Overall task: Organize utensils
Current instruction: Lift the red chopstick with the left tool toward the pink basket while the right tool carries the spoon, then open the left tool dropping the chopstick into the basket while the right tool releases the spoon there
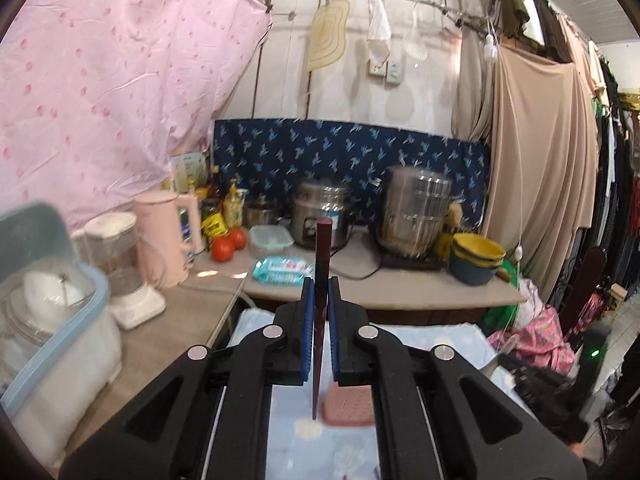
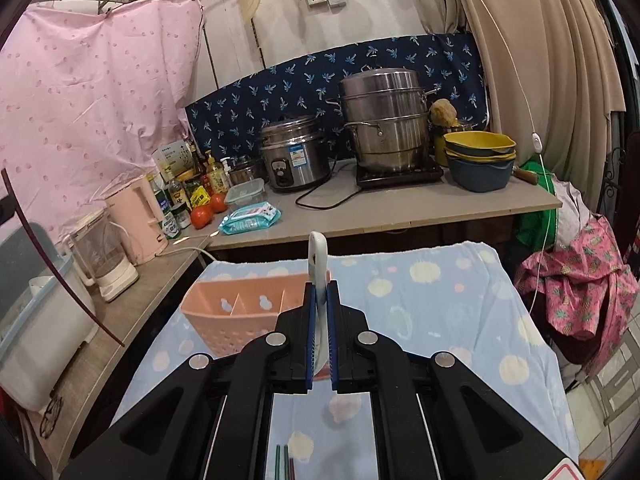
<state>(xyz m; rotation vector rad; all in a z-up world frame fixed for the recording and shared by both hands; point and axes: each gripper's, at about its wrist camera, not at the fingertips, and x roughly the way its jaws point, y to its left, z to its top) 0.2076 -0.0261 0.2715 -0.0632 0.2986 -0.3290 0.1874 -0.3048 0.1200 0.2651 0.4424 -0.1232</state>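
Note:
My left gripper (image 1: 320,285) is shut on a dark maroon chopstick (image 1: 321,248), held up in the air and sticking out past the fingertips. Below it a bit of the peach utensil basket (image 1: 347,407) shows. My right gripper (image 2: 320,286) is shut on a white utensil handle (image 2: 318,250) with a hanging hole. It hovers just in front of the peach divided basket (image 2: 236,312) on the blue spotted tablecloth (image 2: 440,304). The maroon chopstick (image 2: 52,268) also shows at the left of the right wrist view. More chopsticks (image 2: 282,460), green and maroon, lie on the cloth under the right gripper.
A counter (image 2: 400,212) behind the table carries a rice cooker (image 2: 294,156), steamer pot (image 2: 384,120), stacked bowls (image 2: 480,160), wipes pack (image 2: 248,218) and tomatoes (image 2: 208,210). To the left stand a pink kettle (image 2: 136,216), a blender (image 2: 104,264) and a lidded dish box (image 1: 48,320).

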